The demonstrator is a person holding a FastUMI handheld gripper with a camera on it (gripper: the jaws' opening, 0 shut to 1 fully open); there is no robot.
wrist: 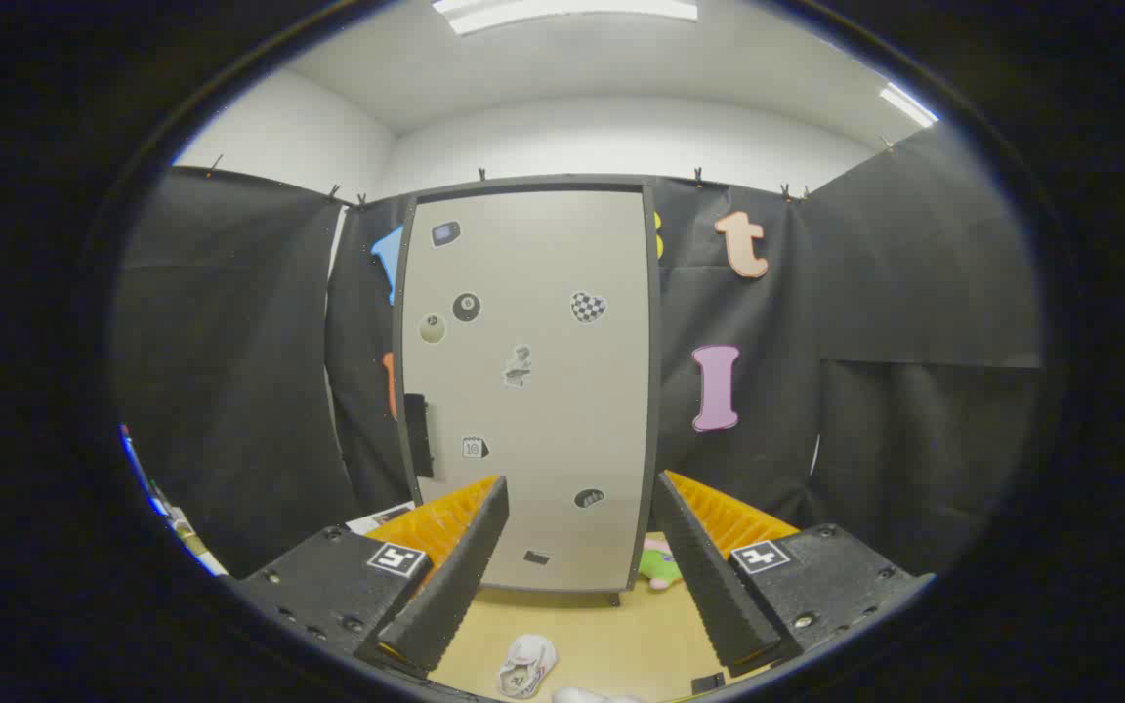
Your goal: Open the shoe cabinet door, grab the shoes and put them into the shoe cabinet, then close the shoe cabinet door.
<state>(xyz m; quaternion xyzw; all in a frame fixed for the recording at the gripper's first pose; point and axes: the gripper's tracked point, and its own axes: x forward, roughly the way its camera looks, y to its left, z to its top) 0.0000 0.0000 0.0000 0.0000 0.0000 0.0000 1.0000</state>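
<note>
Hidden and cut off
Your gripper [577, 527], fingers apart, hid part of the green toy [658, 564]; the second shoe [582, 695] was cut off below.

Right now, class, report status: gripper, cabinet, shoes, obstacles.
Gripper open, holding nothing. Cabinet door shut, ahead. White shoe on floor between fingers. Green toy beside cabinet.

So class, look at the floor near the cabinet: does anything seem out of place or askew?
Yes. A small white shoe lies loose on the floor, tipped askew, ahead of the closed cabinet door. A green and pink toy sits by the cabinet's base. The gripper has open jaws, holding nothing.
</note>
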